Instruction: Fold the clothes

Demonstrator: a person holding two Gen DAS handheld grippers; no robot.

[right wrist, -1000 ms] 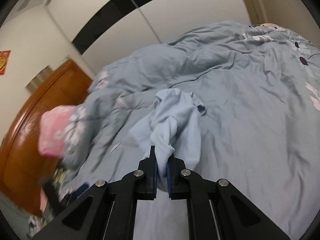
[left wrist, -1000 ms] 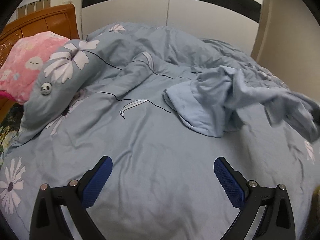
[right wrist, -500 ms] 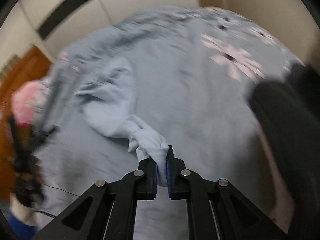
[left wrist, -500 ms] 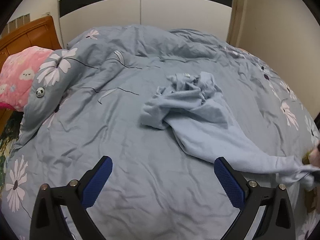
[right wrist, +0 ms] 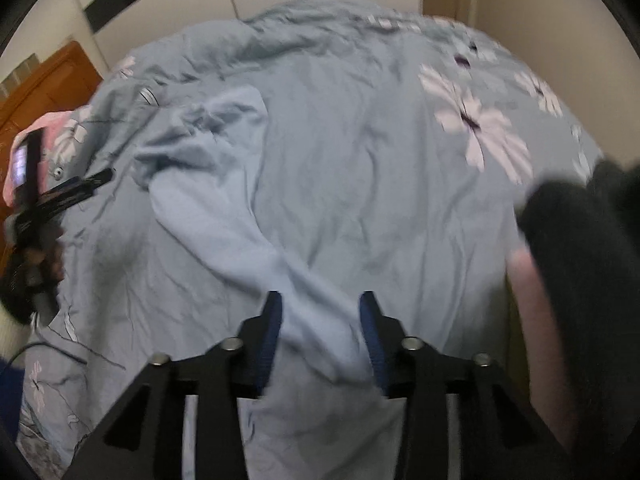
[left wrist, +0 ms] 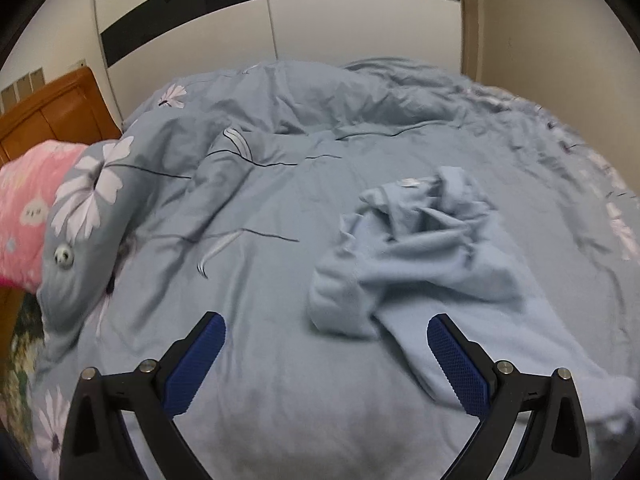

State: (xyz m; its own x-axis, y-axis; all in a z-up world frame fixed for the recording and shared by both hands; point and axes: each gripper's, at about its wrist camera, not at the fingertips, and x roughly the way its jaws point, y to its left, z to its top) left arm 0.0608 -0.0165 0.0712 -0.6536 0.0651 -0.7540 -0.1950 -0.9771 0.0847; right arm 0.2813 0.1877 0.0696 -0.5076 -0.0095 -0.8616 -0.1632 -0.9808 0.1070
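A light blue garment lies crumpled on the bed, one long end trailing toward the near right. My left gripper is open and empty, hovering just short of the garment's near left fold. In the right wrist view the garment stretches from the far left down to my right gripper. That gripper is open, and the garment's end lies loose between its fingers. The left gripper shows at the left edge there.
The bed is covered by a grey-blue floral duvet, rumpled at the back. A pink pillow and a wooden headboard are at the left. A white wardrobe stands behind. A dark sleeve fills the right.
My right gripper, shut on the garment's end, dragged it toward the bed's near edge, then opened and let it go. The left gripper moved closer to the garment.
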